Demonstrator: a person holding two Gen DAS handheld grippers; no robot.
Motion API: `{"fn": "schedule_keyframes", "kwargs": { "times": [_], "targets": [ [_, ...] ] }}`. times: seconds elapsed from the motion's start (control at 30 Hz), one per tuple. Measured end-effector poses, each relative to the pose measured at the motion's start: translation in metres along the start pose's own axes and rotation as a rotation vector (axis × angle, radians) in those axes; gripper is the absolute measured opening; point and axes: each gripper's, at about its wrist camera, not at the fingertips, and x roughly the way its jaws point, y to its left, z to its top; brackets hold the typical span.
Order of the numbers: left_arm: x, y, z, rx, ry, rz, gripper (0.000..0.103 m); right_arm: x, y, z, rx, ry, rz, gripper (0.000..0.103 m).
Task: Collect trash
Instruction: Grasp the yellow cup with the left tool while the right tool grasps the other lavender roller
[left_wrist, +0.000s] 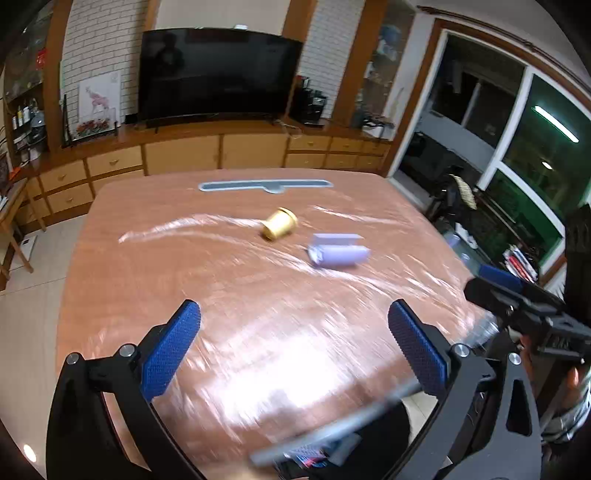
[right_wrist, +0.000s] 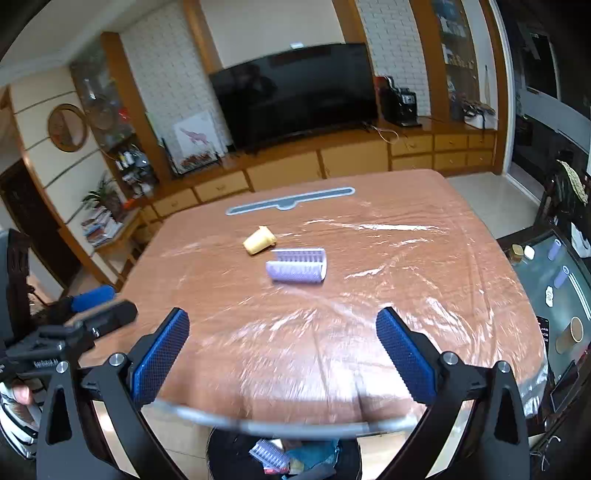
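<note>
Grippers both wide open, nothing between the pads. Left gripper (left_wrist: 294, 347) hangs above the near part of the table (left_wrist: 147, 266), blue pads spread over bare plastic-covered wood. Right gripper (right_wrist: 282, 352) same posture, jaws spread over the near table edge; it also shows at the right edge of the left wrist view, and the left one at the left edge of the right wrist view, so the two sit side by side. Trash on the table, well past both sets of fingertips: a small yellow paper cup (right_wrist: 259, 240) tipped on its side, and just beside it, nearer the cameras, a lilac ribbed plastic piece (right_wrist: 297, 269) lying flat, looks like an opened wrapper or tray, can't tell which. The two are close but whether they touch is not clear. A long grey slotted strip (right_wrist: 290, 201) lies flat near the far table edge. Below the near edge sits a dark trash bin (right_wrist: 229, 458) with a metal rim, motion-blurred; inside, another lilac ribbed piece (right_wrist: 269, 453) and some blue and red scraps. Clear wrinkled film covers the tabletop. Left wrist view is heavily blurred in the foreground.
</note>
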Motion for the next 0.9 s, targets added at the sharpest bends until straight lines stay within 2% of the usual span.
{"fn": "schedule_keyframes", "kwargs": {
  "times": [0.1,0.17,0.37,0.43,0.5,0.63,0.7,0.9],
  "targets": [
    [0.028,0.008,0.019,0.046,0.015,0.068,0.101,0.033,0.001,0.01,0.025,0.05,-0.025,0.099],
    [0.046,0.016,0.027,0.063,0.035,0.085,0.101,0.059,-0.002,0.014,0.03,0.084,-0.053,0.099],
    [0.099,0.034,0.048,0.077,0.111,0.041,0.101,0.116,0.005,0.021,-0.008,0.178,-0.094,0.099],
    [0.112,0.03,0.05,0.102,0.133,0.013,0.097,0.133,0.007,0.024,-0.027,0.21,-0.098,0.099],
    [0.131,0.025,0.055,0.157,0.154,0.016,0.091,0.145,0.01,0.025,-0.034,0.223,-0.102,0.098],
    [0.161,0.021,0.061,0.225,0.188,0.008,0.083,0.167,0.011,0.028,-0.041,0.257,-0.109,0.092],
    [0.172,0.021,0.064,0.234,0.209,0.0,0.074,0.178,0.008,0.03,-0.032,0.273,-0.114,0.091],
    [0.201,0.023,0.071,0.234,0.247,-0.025,0.062,0.19,0.008,0.035,-0.046,0.277,-0.137,0.089]
  ]
}}
